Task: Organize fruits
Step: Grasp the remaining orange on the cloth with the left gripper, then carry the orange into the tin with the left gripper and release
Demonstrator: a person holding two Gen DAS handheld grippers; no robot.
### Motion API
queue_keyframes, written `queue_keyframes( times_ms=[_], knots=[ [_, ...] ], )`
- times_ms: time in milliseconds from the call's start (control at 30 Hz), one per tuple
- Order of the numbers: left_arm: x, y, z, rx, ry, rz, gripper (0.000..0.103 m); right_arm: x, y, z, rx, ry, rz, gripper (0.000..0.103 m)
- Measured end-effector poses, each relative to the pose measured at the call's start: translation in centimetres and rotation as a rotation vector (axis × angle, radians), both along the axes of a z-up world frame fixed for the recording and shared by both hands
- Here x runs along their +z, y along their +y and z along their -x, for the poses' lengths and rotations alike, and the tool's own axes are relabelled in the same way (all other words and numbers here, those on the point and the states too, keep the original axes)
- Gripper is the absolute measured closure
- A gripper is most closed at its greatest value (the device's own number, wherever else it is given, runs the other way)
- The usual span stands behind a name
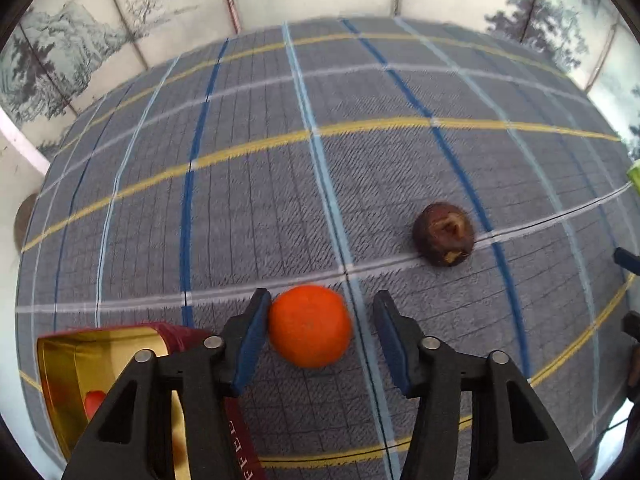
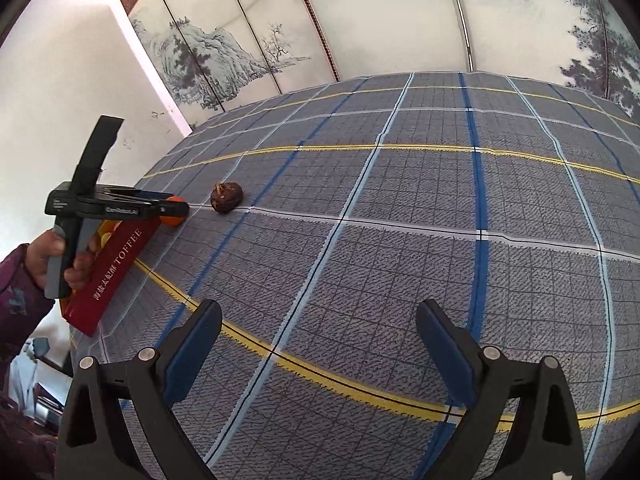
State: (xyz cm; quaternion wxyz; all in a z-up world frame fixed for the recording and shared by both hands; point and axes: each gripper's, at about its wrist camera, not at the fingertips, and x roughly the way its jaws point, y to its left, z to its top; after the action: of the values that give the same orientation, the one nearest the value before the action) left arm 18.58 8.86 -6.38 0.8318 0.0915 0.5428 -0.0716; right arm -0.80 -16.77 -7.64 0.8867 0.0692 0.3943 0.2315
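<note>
Left wrist view: round, bright orange (image 1: 310,326) sits between narrowing fingers (image 1: 248,340); right fingers (image 2: 196,344) wide.

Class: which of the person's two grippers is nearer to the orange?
Left. The left gripper straddles the orange, one pad touching it. The right gripper hangs open over bare cloth, well away.

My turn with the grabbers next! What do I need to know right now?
Left gripper: around the orange; one pad touches, the other shows a gap, so no grip yet.
Right gripper: open, holding nothing, above the checked cloth.
Red toffee box: beside the orange, some fruit already inside.
Left to do: the orange and the brown fruit on the cloth go in the box.
</note>
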Motion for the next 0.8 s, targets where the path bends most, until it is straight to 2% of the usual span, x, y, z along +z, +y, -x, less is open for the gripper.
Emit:
queue_keyframes(
  times_ms=[33,133,233,367,533,800],
  knots=[
    [0.0,-0.2,0.2,-0.014,0.006,0.010,0.064,0.0,0.0,0.0,-0.001,0.001,-0.001,0.006],
    [0.5,-0.2,1.5,-0.006,0.012,0.117,0.064,-0.1,-0.2,-0.1,-0.007,0.006,-0.005,0.006],
    [2.1,-1.3,4.4,0.004,-0.052,0.138,0.064,-0.3,-0.3,-0.4,-0.016,0.020,0.000,0.006],
    [4.2,-2.0,8.9,0.030,-0.114,0.203,0.064,-0.4,0.0,-0.5,-0.020,0.029,0.018,0.006],
    [6.2,-1.3,13.5,0.068,-0.172,0.230,0.064,-0.5,0.4,-0.5,-0.014,0.031,0.041,0.003],
    [7.8,2.0,17.2,0.145,-0.240,0.187,0.063,-0.8,1.3,-0.5,-0.015,0.031,0.110,0.001]
  ],
)
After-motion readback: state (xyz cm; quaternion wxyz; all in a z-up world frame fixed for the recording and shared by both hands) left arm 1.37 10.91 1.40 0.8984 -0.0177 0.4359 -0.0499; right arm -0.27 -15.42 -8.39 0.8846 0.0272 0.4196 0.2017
